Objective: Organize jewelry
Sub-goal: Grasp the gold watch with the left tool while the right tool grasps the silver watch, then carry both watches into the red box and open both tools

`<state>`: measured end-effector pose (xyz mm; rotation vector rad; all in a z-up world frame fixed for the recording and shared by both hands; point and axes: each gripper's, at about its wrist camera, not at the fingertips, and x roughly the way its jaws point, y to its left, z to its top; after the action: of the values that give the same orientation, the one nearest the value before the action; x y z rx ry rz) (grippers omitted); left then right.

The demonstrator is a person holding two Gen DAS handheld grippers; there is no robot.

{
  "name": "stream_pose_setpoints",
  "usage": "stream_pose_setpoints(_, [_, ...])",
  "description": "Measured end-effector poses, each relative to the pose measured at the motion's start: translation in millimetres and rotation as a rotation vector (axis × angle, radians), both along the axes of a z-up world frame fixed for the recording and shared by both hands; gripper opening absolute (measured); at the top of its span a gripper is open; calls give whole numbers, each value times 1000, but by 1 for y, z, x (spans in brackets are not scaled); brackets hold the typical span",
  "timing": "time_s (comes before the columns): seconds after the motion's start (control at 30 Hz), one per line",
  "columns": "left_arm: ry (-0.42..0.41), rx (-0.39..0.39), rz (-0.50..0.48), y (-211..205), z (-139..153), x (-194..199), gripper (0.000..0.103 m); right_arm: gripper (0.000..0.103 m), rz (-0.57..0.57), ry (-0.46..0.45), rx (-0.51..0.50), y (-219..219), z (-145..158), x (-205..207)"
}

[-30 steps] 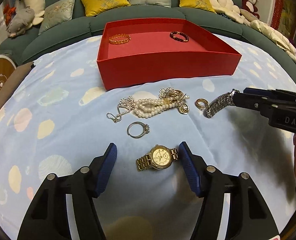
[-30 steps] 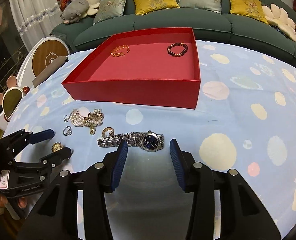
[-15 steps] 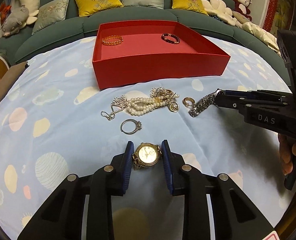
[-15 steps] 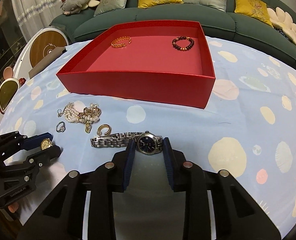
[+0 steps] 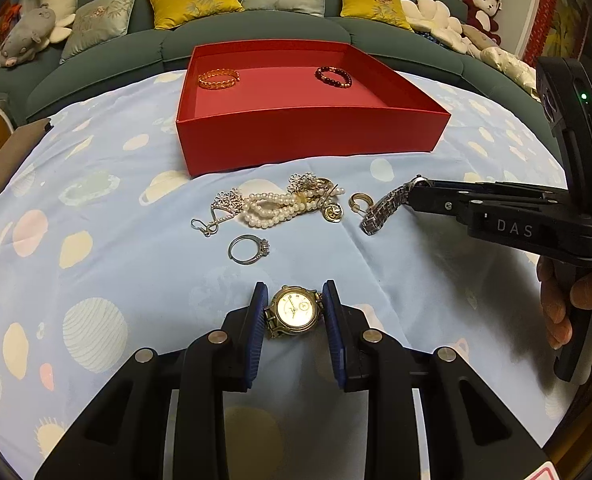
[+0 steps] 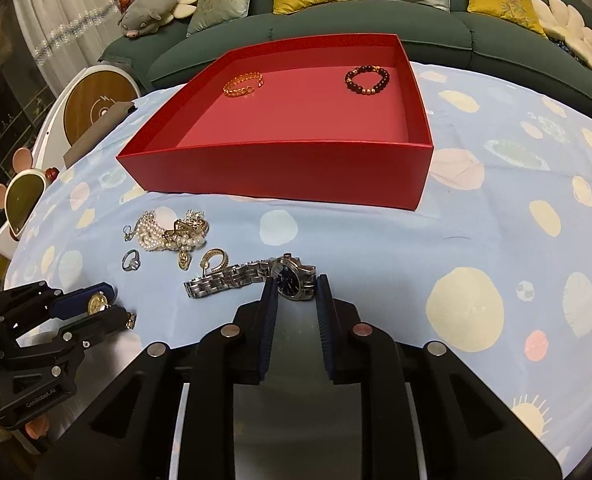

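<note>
From the left wrist camera: the left gripper [image 5: 292,312] is pinched in on the gold watch [image 5: 294,311], blue pads [image 5: 257,328] pressed against either side of the case, the watch low over the blue spotted tablecloth [image 5: 95,248]. Just ahead lies a silver ring [image 5: 249,249], and beyond it a tangle of pearl strands [image 5: 273,208] with a gold pendant [image 5: 332,213] and a gold hoop earring [image 5: 360,202] beside it. Over on the right, the right gripper [image 5: 418,188] reaches in, the steel band of the silver watch [image 5: 384,210] trailing from its tip down to the cloth. Behind everything sits the red box [image 5: 308,136], with an amber bracelet [image 5: 219,79] at its back left and a dark beaded bracelet [image 5: 334,77] at back right, well apart.

Switching to the right wrist camera: the right gripper [image 6: 296,294] is narrowed onto the silver watch [image 6: 293,278], pads at both sides of its dark blue dial, the band stretched out leftward on the tablecloth [image 6: 476,240]. The hoop earring [image 6: 215,259] touches that band; the ring [image 6: 131,260] and pearl strands [image 6: 167,236] sit further left. At the lower left, the left gripper [image 6: 109,306] clamps the gold watch [image 6: 97,303]. The red box [image 6: 287,168] stands beyond, amber bracelet [image 6: 243,84] and dark beaded bracelet [image 6: 367,79] inside.
</note>
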<state>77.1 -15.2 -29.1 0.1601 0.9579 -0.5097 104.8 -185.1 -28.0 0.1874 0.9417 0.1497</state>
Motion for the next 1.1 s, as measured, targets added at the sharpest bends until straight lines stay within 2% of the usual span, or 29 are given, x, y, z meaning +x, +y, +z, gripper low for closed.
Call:
stream_pose_setpoints(0.1, [2,-4,1,1,1,0,25,32,6,-10,4,1,0,4])
stream_pose_setpoints(0.2, [-1,-8,1,2,2,0,25,34,7,-14,-5,4,0,7])
stream_pose_setpoints(0.27, [-2,-12,3,5,3,0,25,24,9,-16,-19,6,0,7])
stream_pose_setpoints(0.37, [-4,-21,8,8,6,-1,25,16,20,-21,-19,7,2,4])
stream_pose_setpoints(0.4, [-3,-25,10,8,6,-1,25,9,27,-21,-16,8,3,3])
stream_pose_setpoints(0.63, [-8,-56,23,14,16,0,25,8,49,-80,-30,17,20,-6])
stream_pose_setpoints(1.1, [-72,-125,72,11,58,16,24,8,24,-194,21,10,61,-11])
